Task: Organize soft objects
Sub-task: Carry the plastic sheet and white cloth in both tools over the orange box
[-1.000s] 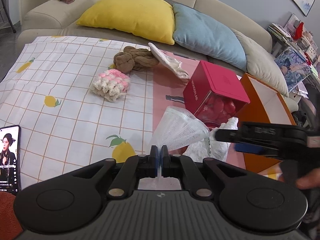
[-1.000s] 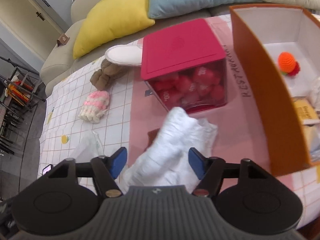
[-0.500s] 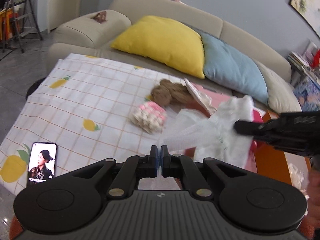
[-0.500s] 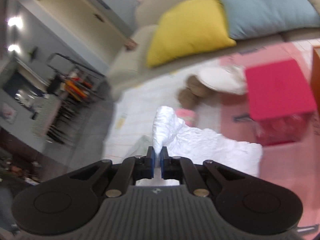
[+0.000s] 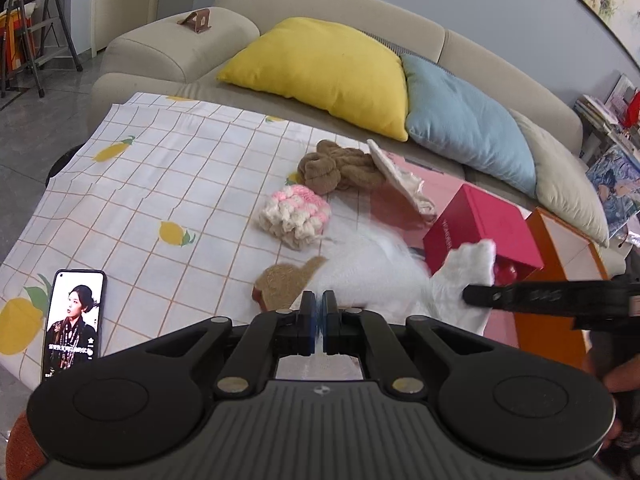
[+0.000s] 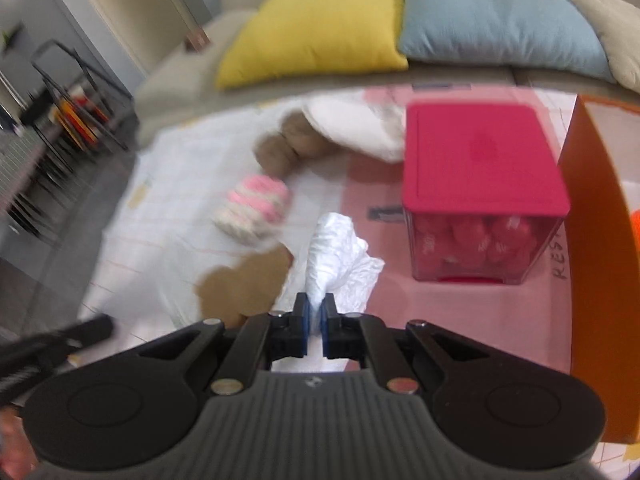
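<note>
Clear-walled box with magenta lid is sitting on the pink mat, packed with red wrapped pieces; open orange cardboard box is standing just right of it, contents mostly hidden. Both grippers are pinching one white crinkled plastic bag above the lemon-print cloth: left gripper is clamped on its near-left edge, right gripper is clamped on the right end. The bag is stretching left to right between them, near the box.
</note>
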A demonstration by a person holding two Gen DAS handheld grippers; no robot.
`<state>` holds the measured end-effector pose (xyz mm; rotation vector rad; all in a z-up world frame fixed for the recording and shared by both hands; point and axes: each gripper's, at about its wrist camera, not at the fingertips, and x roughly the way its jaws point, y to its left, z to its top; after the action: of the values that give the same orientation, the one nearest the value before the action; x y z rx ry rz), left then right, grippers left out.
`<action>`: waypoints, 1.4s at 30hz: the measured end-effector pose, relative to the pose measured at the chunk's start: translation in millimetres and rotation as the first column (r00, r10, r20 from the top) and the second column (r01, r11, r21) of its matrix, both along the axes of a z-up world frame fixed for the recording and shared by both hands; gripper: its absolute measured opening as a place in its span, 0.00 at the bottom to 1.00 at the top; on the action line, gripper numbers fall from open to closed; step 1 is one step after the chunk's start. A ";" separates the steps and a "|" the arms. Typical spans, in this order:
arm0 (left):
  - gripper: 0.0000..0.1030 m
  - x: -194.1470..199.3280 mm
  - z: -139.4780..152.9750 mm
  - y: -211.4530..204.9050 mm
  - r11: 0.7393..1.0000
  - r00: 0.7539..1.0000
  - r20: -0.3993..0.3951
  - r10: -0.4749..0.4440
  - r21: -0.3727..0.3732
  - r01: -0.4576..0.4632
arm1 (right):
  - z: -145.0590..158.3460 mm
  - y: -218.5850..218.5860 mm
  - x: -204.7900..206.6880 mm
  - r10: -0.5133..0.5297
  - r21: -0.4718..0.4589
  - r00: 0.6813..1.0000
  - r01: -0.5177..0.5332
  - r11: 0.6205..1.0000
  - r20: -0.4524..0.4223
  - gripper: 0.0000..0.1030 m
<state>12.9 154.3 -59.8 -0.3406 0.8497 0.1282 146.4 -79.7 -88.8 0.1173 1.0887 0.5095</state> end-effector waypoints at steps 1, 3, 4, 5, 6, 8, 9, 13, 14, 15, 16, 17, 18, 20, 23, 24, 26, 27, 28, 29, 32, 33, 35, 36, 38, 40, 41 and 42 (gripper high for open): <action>0.03 1.0 -1.5 0.9 1.000 1.000 -0.006 0.003 0.002 -0.003 | -8.4 4.5 3.0 0.007 -0.022 1.000 -0.007 1.000 -0.010 0.03; 0.03 3.1 -5.7 4.4 1.000 1.000 -0.020 0.012 0.002 -0.012 | -23.8 15.5 8.0 0.019 -0.053 0.999 -0.021 0.998 -0.032 0.03; 0.03 4.2 -7.8 6.2 1.000 0.999 -0.028 0.017 0.003 -0.017 | -31.0 20.8 10.3 0.020 -0.064 0.999 -0.024 0.998 -0.049 0.04; 0.03 5.3 -9.9 7.8 1.000 0.999 -0.035 0.021 0.004 -0.021 | -38.0 25.6 12.0 0.019 -0.071 0.998 -0.024 0.997 -0.064 0.04; 0.03 6.3 -12.1 9.5 1.000 0.999 -0.041 0.023 0.002 -0.023 | -43.4 29.9 13.7 0.019 -0.078 0.997 -0.024 0.997 -0.075 0.08; 0.03 8.0 -16.4 12.4 1.000 0.998 -0.050 0.024 -0.004 -0.024 | -51.4 37.5 17.5 -0.006 -0.091 0.995 -0.003 0.996 -0.096 0.17; 0.03 9.0 -18.7 13.5 1.000 0.998 -0.054 0.023 -0.007 -0.024 | -54.2 38.6 18.9 -0.019 -0.082 0.994 0.010 0.997 -0.111 0.30; 0.03 14.4 -29.3 16.7 0.999 0.997 -0.077 0.024 -0.025 -0.026 | -60.1 49.8 23.1 -0.050 -0.065 0.988 0.040 0.997 -0.149 0.62; 0.03 16.1 -31.8 16.9 0.999 0.996 -0.082 0.023 -0.030 -0.025 | -63.0 54.6 23.9 -0.046 -0.079 0.987 0.035 0.996 -0.152 0.62; 0.03 18.3 -34.6 17.0 0.999 0.996 -0.087 0.020 -0.034 -0.023 | -66.9 59.1 24.7 -0.044 -0.100 0.987 0.029 0.995 -0.154 0.63; 0.03 20.0 -37.0 16.6 0.999 0.996 -0.093 0.018 -0.035 -0.021 | -71.5 63.5 26.2 -0.046 -0.129 0.987 0.026 0.991 -0.155 0.63; 0.03 21.5 -39.3 15.7 0.999 0.995 -0.098 0.015 -0.035 -0.019 | -75.9 66.4 26.8 -0.048 -0.156 0.986 0.023 0.988 -0.158 0.63; 0.03 22.8 -41.0 14.6 0.999 0.995 -0.101 0.011 -0.036 -0.015 | -80.1 68.3 27.1 -0.046 -0.171 0.986 0.018 0.985 -0.163 0.63; 0.03 24.3 -43.4 11.6 0.999 0.994 -0.106 0.000 -0.038 -0.004 | -86.3 70.4 26.8 -0.041 -0.188 0.985 0.009 0.982 -0.168 0.63; 0.03 26.1 -45.5 6.8 0.999 0.994 -0.109 -0.013 -0.042 0.009 | -90.8 71.2 25.6 -0.031 -0.209 0.986 -0.003 0.978 -0.162 0.59; 0.03 26.9 -45.8 5.4 0.999 0.994 -0.110 -0.016 -0.044 0.011 | -90.8 70.7 25.1 -0.026 -0.218 0.988 -0.008 0.976 -0.154 0.54; 0.03 27.5 -46.0 3.3 0.999 0.994 -0.111 -0.020 -0.042 0.015 | -90.2 67.5 25.7 -0.023 -0.230 0.989 -0.011 0.973 -0.145 0.43; 0.03 27.5 -45.8 2.4 0.999 0.994 -0.112 -0.021 -0.042 0.016 | -90.1 64.7 26.2 -0.026 -0.231 0.989 -0.008 0.973 -0.143 0.36; 0.03 27.6 -45.3 1.5 0.999 0.994 -0.111 -0.021 -0.042 0.017 | -90.3 61.8 26.8 -0.028 -0.228 0.989 -0.006 0.974 -0.144 0.30; 0.03 27.7 -44.6 0.4 0.999 0.994 -0.111 -0.021 -0.042 0.017 | -90.8 59.3 27.4 -0.029 -0.228 0.989 -0.005 0.974 -0.144 0.26; 0.03 27.5 -40.2 -3.8 0.999 0.994 -0.106 -0.026 -0.039 0.022 | -91.2 53.3 28.0 -0.025 -0.203 0.989 -0.005 0.979 -0.148 0.17; 0.03 27.0 -37.8 -6.0 0.999 0.994 -0.102 -0.030 -0.036 0.027 | -90.5 52.1 27.6 -0.024 -0.195 0.989 -0.006 0.981 -0.149 0.14; 0.03 25.5 -32.4 -10.2 0.999 0.995 -0.092 -0.038 -0.027 0.036 | -86.1 51.4 24.6 -0.015 -0.191 0.990 -0.012 0.982 -0.139 0.13; 0.03 24.3 -29.5 -12.3 0.999 0.995 -0.087 -0.041 -0.024 0.039 | -82.4 50.2 22.2 -0.012 -0.188 0.992 -0.012 0.982 -0.129 0.13; 0.03 22.0 -24.0 -16.2 0.999 0.996 -0.076 -0.044 -0.017 0.043 | -73.8 45.3 18.3 -0.015 -0.167 0.993 -0.005 0.986 -0.118 0.13; 0.03 19.9 -18.4 -20.0 0.999 0.997 -0.066 -0.045 -0.015 0.045 | -63.1 38.4 12.7 -0.015 -0.143 0.995 0.001 0.990 -0.103 0.13; 0.03 18.9 -15.8 -21.6 0.999 0.997 -0.062 -0.047 -0.016 0.046 | -57.5 34.1 9.5 -0.015 -0.133 0.996 0.002 0.991 -0.091 0.13; 0.03 18.0 -12.9 -23.6 0.999 0.997 -0.057 -0.049 -0.016 0.048 | -51.6 29.5 5.9 -0.014 -0.121 0.997 0.005 0.993 -0.080 0.13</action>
<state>30.8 130.8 -72.7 -0.3313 0.9151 0.0870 152.3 -50.3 -140.3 0.0375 1.1949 0.4322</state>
